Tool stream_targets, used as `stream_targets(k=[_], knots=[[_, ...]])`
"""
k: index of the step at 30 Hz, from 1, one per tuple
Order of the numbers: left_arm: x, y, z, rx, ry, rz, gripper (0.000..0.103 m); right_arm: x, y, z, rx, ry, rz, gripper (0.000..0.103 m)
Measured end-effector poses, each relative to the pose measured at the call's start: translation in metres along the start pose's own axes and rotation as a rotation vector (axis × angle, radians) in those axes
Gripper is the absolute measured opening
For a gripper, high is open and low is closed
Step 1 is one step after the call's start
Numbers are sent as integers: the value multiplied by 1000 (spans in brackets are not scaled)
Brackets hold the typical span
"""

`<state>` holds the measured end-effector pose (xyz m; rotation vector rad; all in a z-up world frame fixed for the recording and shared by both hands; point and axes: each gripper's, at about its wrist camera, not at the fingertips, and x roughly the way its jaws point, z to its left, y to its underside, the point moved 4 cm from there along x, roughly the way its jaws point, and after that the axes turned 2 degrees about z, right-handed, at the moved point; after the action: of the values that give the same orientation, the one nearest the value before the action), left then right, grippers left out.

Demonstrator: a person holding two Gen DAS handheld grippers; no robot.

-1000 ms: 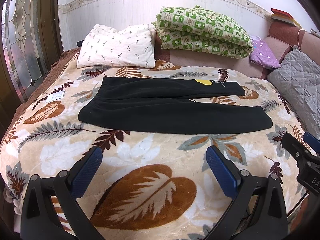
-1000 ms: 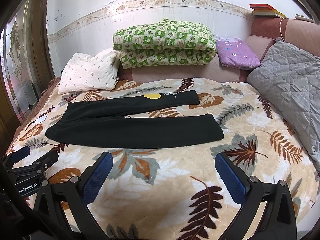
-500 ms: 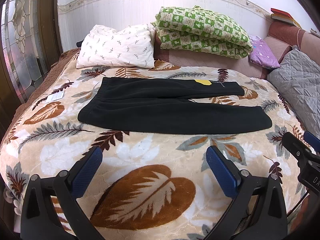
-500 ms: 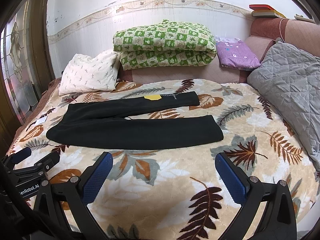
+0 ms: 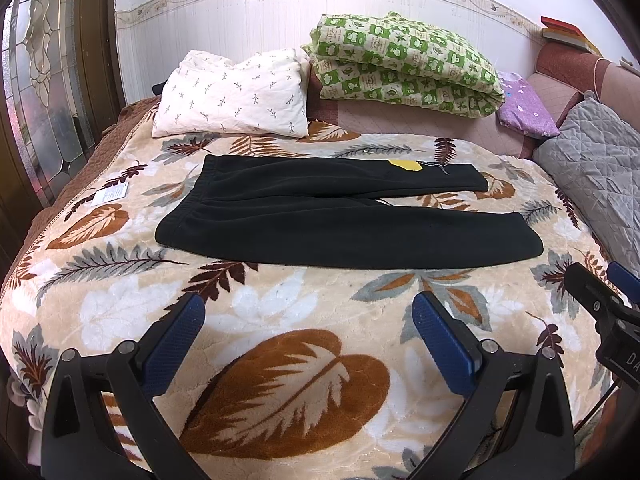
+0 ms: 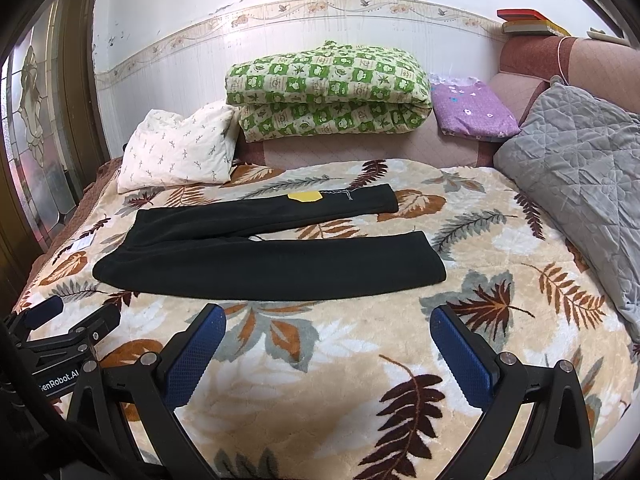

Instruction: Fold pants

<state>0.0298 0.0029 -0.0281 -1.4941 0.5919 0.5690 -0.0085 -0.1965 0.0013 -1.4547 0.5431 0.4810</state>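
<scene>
Black pants [image 5: 332, 220] lie flat on the leaf-patterned bed blanket [image 5: 280, 312], waistband to the left, both legs stretched to the right and slightly apart. A yellow tag [image 5: 405, 165] sits on the far leg. The pants also show in the right wrist view [image 6: 264, 256]. My left gripper [image 5: 308, 320] is open and empty, hovering over the blanket in front of the pants. My right gripper [image 6: 328, 332] is open and empty, also short of the near leg. Each gripper shows at the edge of the other's view.
A white pillow [image 5: 232, 96], a folded green checked quilt [image 5: 404, 68] and a purple pillow [image 5: 524, 108] lie at the back by the wall. A grey quilted cover [image 6: 580, 168] lies on the right. A glass door panel [image 5: 44, 92] stands on the left.
Both views have shifted very slightly toward the pants. The pants have not moved and both grippers stay open.
</scene>
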Motion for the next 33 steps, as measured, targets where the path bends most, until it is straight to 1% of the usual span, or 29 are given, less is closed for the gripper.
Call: stream_targets(k=[11,22,28,33], knots=[[0,0,-1,1,-2,-1,103,1,1,0,0,1,0,102],[-1,0,-1,6,1,8,103,4,-6,1,-9,-4,3,102],[-3,-14,0,12,15,18,103,14,-28,-14,-23,-11,7,102],[13,-41,1,3,31,36,103,33,-52,-35,-18,-19,36,102]])
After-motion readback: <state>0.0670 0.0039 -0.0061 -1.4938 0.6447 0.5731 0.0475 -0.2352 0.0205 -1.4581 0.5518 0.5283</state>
